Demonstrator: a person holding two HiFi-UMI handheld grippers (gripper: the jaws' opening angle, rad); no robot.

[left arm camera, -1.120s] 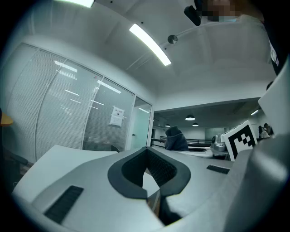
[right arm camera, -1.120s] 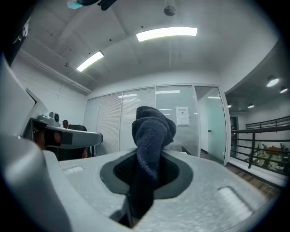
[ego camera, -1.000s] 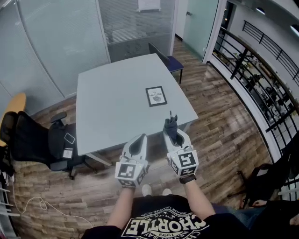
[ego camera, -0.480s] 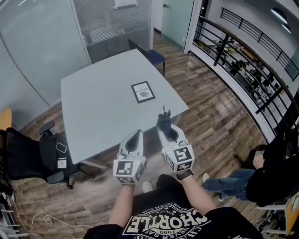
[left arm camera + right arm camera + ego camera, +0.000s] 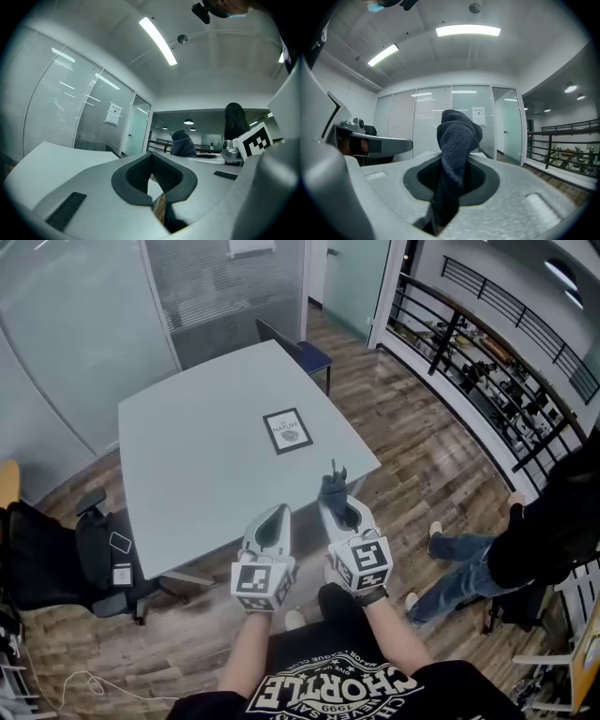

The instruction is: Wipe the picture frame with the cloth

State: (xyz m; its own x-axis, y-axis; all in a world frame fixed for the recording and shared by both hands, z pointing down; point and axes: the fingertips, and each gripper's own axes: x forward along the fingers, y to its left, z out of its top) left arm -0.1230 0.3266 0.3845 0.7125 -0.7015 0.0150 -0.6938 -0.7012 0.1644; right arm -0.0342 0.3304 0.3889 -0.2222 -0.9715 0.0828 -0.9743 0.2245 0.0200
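Picture frame on the worktop, cloth in our right gripper

The picture frame (image 5: 288,430) lies flat on the pale grey worktop (image 5: 197,474), towards its far right part and well apart from both grippers. We hold the dark cloth (image 5: 456,140) pinched in our right gripper (image 5: 336,504), its jaws clamped on the lower part while the bunched end stands up above them. The right gripper hovers at the near right edge of the worktop. Just beside it, our left gripper (image 5: 277,517) has its jaws brought together with nothing between them. A black office chair (image 5: 56,559) stands at the left of the worktop, and a person in dark clothes (image 5: 539,531) sits on the wooden floor's right side.
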